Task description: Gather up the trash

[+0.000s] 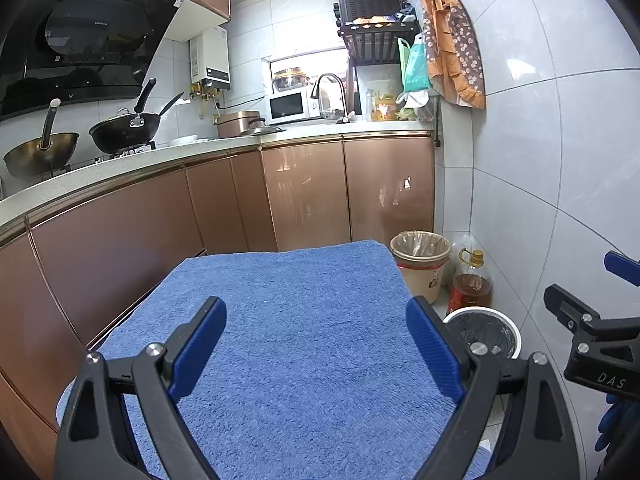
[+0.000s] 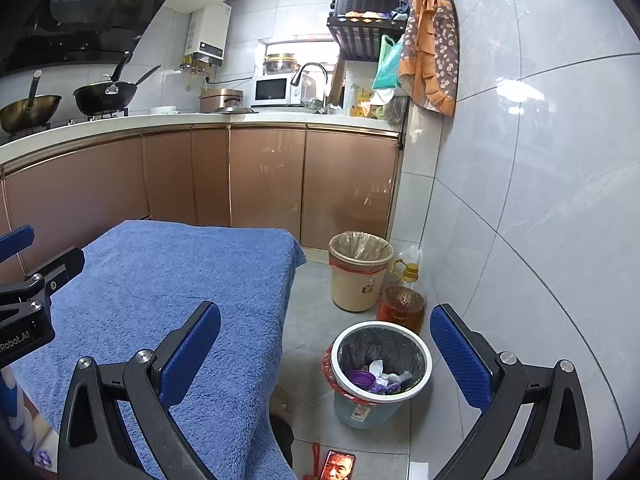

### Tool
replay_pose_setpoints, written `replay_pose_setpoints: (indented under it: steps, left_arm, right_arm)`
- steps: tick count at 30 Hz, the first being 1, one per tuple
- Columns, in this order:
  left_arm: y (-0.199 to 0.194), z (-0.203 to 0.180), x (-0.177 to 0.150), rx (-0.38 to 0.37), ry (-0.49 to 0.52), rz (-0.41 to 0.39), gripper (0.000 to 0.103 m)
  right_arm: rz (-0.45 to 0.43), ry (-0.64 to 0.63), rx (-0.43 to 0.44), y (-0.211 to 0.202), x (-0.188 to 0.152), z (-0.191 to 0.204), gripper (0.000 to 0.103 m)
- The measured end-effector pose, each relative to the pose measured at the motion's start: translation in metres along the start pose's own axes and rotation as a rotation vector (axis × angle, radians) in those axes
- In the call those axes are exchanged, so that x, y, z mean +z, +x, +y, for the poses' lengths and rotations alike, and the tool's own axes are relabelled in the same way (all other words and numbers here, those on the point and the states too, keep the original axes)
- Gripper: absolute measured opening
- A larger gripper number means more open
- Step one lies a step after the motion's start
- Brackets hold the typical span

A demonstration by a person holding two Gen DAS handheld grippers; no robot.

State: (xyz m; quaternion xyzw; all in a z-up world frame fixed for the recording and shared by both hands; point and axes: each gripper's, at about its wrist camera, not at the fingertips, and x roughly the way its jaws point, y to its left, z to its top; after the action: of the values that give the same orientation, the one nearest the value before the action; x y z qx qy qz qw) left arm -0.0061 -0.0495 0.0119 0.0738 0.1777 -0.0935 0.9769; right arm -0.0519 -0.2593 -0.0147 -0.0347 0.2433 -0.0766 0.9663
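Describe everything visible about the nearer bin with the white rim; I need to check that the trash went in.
The nearer bin is a round, pale blue plastic pail with a white rim ring clamping a dark liner over a red bag edge. It stands upright on the grey tiled floor beside the blue towel-covered table, just in front of an oil bottle. Inside lie crumpled white tissue and purple scraps. Neither gripper touches it.

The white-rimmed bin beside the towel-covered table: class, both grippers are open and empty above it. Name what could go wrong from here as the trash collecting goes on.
1. The white-rimmed bin stands close to the oil bottle; a low swing of the right gripper might knock the bottle.
2. The blue towel hangs over the table edge; the left gripper could snag it.
3. A phone-like item lies on the floor near the bin, where it might be stepped on.
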Motion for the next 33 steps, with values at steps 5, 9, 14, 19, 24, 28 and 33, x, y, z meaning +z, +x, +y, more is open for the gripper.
replay_pose_setpoints:
  steps: [5, 9, 14, 19, 24, 28, 33]
  left_arm:
    - [-0.002, -0.004, 0.000, -0.003, 0.007, 0.001, 0.091]
    - [0.000, -0.007, -0.001, -0.005, 0.013, 0.005, 0.091]
    - [0.003, -0.010, -0.001, -0.010, 0.017, 0.012, 0.091]
    - [0.007, -0.011, -0.002, -0.013, 0.020, 0.019, 0.091]
    - [0.008, -0.011, -0.004, -0.008, 0.020, 0.022, 0.091]
    - [0.008, -0.011, -0.003, -0.007, 0.022, 0.020, 0.091]
    - [0.007, -0.012, -0.003, -0.006, 0.021, 0.020, 0.091]
  right_arm:
    - [-0.001, 0.004, 0.001, -0.001, 0.000, -0.002, 0.103]
    - [0.000, 0.003, 0.003, -0.001, -0.001, -0.003, 0.103]
    - [0.005, 0.004, 0.004, 0.001, -0.001, -0.003, 0.103]
    - [0.011, 0.005, 0.004, 0.005, -0.002, -0.002, 0.103]
    - [0.017, 0.002, 0.006, 0.008, -0.003, -0.001, 0.103]
    - [0.017, 0.002, 0.005, 0.008, -0.002, -0.001, 0.103]
    - [0.015, 0.001, 0.004, 0.009, -0.002, -0.001, 0.103]
